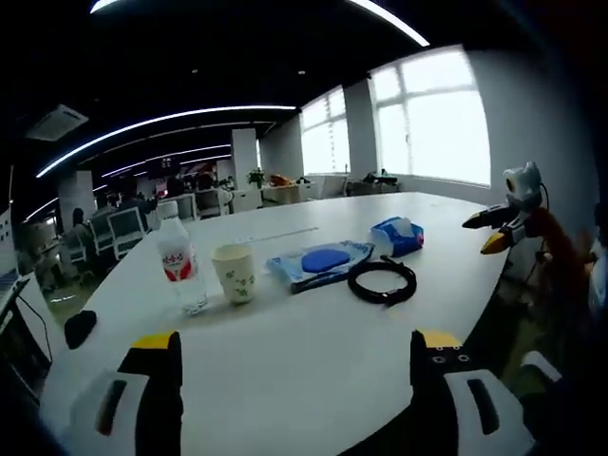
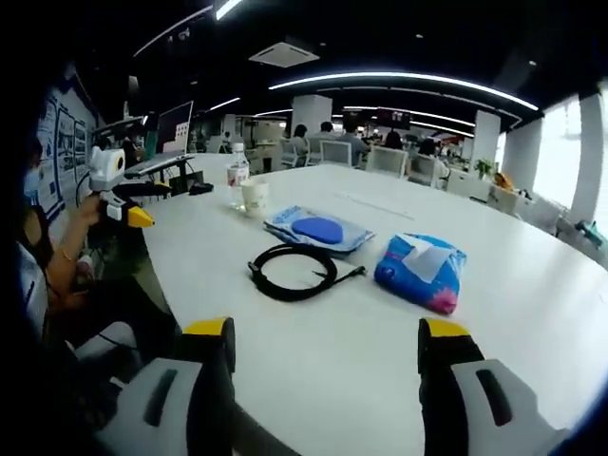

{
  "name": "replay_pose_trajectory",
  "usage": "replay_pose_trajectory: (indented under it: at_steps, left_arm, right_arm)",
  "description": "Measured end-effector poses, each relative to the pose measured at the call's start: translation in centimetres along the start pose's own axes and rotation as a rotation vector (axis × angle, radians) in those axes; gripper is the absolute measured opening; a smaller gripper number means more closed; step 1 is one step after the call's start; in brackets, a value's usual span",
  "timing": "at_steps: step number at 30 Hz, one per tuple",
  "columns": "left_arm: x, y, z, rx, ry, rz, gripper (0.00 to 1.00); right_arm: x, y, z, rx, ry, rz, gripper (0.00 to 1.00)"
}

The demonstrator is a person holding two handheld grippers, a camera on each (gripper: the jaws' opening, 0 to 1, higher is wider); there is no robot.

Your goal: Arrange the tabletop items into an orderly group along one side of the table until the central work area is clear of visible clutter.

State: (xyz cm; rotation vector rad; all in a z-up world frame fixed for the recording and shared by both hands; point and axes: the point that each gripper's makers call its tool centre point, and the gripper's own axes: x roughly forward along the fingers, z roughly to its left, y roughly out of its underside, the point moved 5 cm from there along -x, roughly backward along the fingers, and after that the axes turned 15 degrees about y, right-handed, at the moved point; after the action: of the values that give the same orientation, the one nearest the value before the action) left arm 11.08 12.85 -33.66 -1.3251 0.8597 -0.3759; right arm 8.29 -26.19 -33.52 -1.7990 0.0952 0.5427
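Grippers: your left gripper point(image 1: 294, 366) has its jaws spread wide with nothing between them, hanging just over the near edge of the table point(image 1: 313, 380); your right gripper point(image 2: 328, 356) is likewise spread and empty at its own edge of the table.
Other view of each: your right gripper shows in the left gripper view at the far right, off the table edge; your left gripper shows in the right gripper view at the far left, held in a hand off the table.
Row of things: bottle point(image 1: 180, 266), paper cup point(image 1: 235, 273), blue flat pack point(image 1: 318, 263), coiled black cable point(image 1: 382, 281) and blue tissue pack point(image 1: 396, 236) lie in a loose line across the middle of the table.
Direction from left gripper: the bottle and cup lie ahead and to the left, nearest your left side; the line runs crosswise to the jaws.
Direction from right gripper: the cable point(image 2: 293, 271) lies straight ahead, the tissue pack point(image 2: 421, 271) ahead and to the right, both nearer this gripper than the bottle point(image 2: 237, 176) and cup point(image 2: 254, 198).
Judgement: nothing looks gathered yet; you would likely take the tissue pack or cable with the right, and the bottle or cup with the left.
Pose: both grippers look roughly level, pointing in across the tabletop from different sides.
Small dark thing: one sits at the table's left edge point(image 1: 79, 328); you cannot tell what it is.
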Motion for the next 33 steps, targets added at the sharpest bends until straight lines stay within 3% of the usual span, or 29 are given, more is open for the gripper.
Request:
replay_pose_trajectory:
  at_steps: [4, 8, 14, 19, 25, 33]
  left_arm:
    - [0.1, 0.3, -0.1, -0.019, 0.001, -0.04, 1.0]
    - [0.1, 0.8, -0.1, -0.025, -0.01, -0.035, 1.0]
    - [-0.7, 0.9, 0.1, -0.026, -0.025, -0.047, 1.0]
    - [-1.0, 1.4, -0.3, -0.019, -0.031, -0.041, 1.0]
    - [-0.5, 2.8, -0.4, 0.03, -0.051, 0.022, 1.0]
    - [-0.4, 3.0, -1.3, 0.049, -0.04, 0.005, 1.0]
  right_arm:
    - [-0.3, 0.2, 0.1, -0.02, 0.013, 0.001, 0.78]
    - [-0.7, 0.6, 0.1, -0.02, 0.016, 0.007, 0.79]
    - [-1.3, 0.7, 0.2, 0.033, 0.004, -0.017, 0.82]
    - [-1.1, 0.9, 0.6, 0.034, -0.005, -0.03, 0.91]
    - [-0.4, 1.3, 0.9, 0.049, -0.007, -0.038, 0.96]
    - [0.2, 1.3, 1.0, 0.055, -0.005, -0.049, 0.97]
